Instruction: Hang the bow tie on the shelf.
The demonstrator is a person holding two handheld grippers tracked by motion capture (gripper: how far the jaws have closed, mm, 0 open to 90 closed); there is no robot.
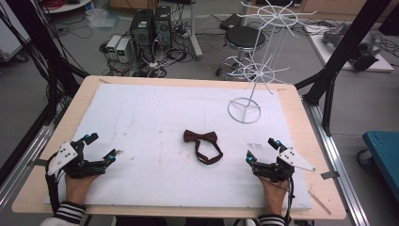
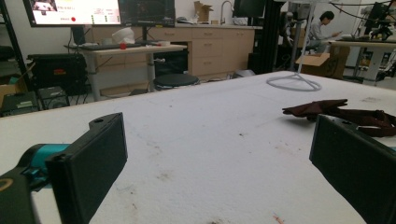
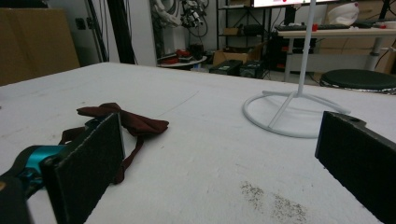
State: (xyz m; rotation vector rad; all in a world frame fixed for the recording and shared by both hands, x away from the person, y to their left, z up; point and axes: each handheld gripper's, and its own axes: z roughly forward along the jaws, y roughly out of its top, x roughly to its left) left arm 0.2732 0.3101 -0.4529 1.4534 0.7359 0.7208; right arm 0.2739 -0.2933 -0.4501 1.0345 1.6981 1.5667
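White foam sheeting covers the wooden surface (image 1: 141,117) in front of you, and nothing on it has been handled yet, as far as the pictures show. Judging by how things lie, the job looks like getting the bow tie onto the rack, and all of it is left: reach, pinch, lift, carry, hang.

Largest first: the white wire display rack (image 1: 256,70) stands upright on its ring base near the far right corner of the surface, its spokes bare. Well apart from it, the dark brown fabric bow tie (image 1: 203,145) lies flat a little right of the surface's middle, bow toward the far edge and its strap looped toward you. It is closer to your right hand than to your left, but touches neither.

Your left hand-held gripper (image 1: 96,147) rests low by the near left corner, pointing in and away from you, jaws spread wide with nothing between them; in the left gripper view the bow tie (image 2: 336,112) sits beyond its right jaw. Your right hand-held gripper (image 1: 263,149) sits by the near right edge, aimed toward the far left, jaws also wide and empty. From the right gripper view the bow tie (image 3: 126,120) lies just past the left jaw, the rack's ring base (image 3: 289,114) ahead.
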